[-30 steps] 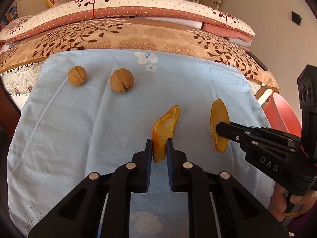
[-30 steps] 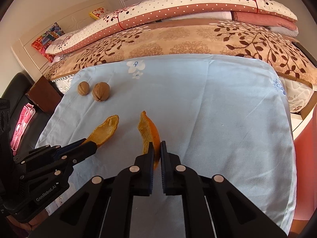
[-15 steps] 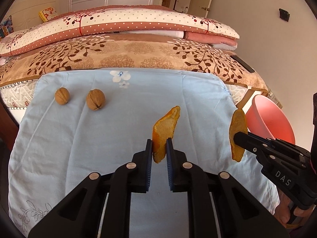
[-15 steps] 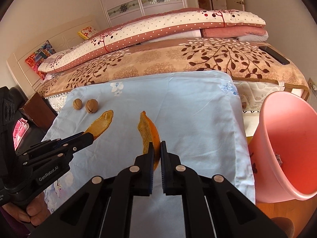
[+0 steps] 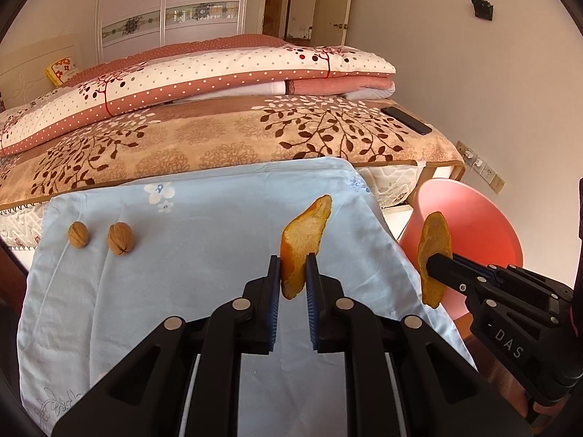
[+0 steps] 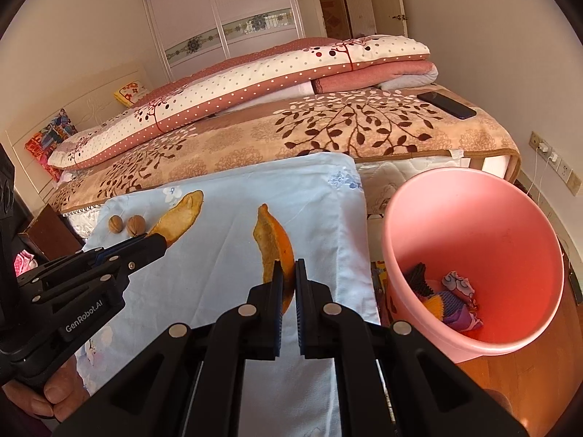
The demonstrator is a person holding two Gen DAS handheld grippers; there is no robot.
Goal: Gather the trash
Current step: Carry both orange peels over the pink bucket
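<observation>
Two orange peels are in hand: my left tool (image 5: 293, 276) is clamped on the wider peel (image 5: 304, 240), my right tool (image 6: 288, 280) nearly closed on the narrower peel (image 6: 277, 244), both held above the blue sheet (image 5: 182, 273). The pink bin (image 6: 473, 255) stands beside the bed. I should release only once each peel is over the rim. Two walnuts (image 5: 119, 243) remain.
</observation>
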